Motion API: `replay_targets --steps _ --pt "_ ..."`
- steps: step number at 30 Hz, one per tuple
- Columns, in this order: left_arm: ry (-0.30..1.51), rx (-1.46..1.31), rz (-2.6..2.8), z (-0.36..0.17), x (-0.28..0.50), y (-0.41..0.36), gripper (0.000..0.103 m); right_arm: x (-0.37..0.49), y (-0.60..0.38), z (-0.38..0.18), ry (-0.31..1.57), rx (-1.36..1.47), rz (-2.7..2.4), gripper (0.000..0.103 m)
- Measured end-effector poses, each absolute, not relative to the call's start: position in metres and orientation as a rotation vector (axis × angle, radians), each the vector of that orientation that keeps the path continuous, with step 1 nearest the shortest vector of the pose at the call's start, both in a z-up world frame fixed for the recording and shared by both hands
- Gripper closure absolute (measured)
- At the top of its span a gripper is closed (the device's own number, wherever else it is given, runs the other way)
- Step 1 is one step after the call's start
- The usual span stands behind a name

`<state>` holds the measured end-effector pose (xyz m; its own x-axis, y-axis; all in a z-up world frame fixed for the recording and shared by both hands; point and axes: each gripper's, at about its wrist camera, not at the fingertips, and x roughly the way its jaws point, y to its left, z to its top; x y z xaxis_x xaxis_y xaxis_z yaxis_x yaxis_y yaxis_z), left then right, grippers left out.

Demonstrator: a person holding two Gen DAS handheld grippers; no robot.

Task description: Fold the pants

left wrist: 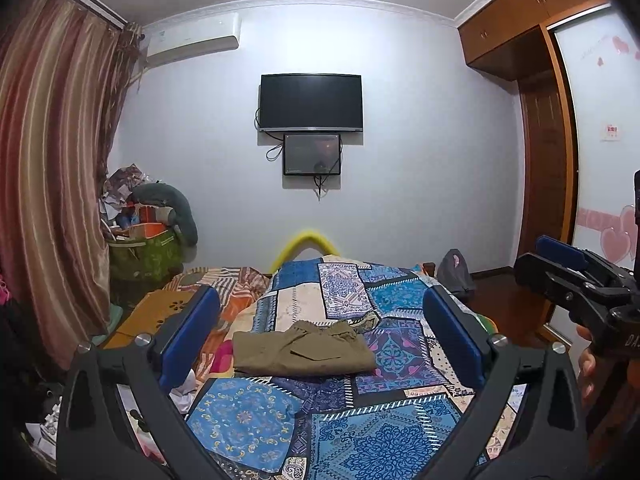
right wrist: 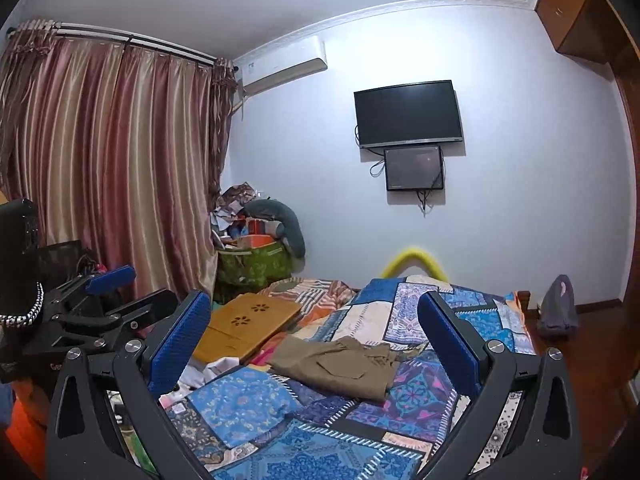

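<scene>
Olive-brown pants [left wrist: 304, 350] lie folded into a compact rectangle on the blue patchwork bedspread [left wrist: 352, 432]; they also show in the right wrist view [right wrist: 336, 364]. My left gripper [left wrist: 320, 332] is open and empty, raised above the bed, short of the pants. My right gripper [right wrist: 316, 340] is open and empty, also held above the bed, short of the pants. The right gripper shows at the right edge of the left wrist view [left wrist: 568, 276], and the left gripper at the left of the right wrist view [right wrist: 112, 300].
A wooden lap tray [right wrist: 244, 328] lies on the bed's left side. A green bag of clutter [left wrist: 144, 256] stands by the curtain [left wrist: 52, 184]. A TV [left wrist: 311, 102] hangs on the far wall. A wardrobe [left wrist: 552, 128] is at right, a grey bag [left wrist: 454, 272] on the floor.
</scene>
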<state>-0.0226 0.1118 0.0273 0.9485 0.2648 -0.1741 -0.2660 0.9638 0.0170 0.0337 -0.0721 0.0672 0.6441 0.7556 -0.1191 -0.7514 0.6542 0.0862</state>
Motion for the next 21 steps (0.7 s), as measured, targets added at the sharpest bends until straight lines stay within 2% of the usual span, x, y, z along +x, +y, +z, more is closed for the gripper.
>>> replay_targets --steps 21 --pt "0.213 -0.022 0.229 0.0194 -0.0153 0.1194 0.0 0.0349 -0.0731 0.0639 0.163 0.04 0.834 0.0"
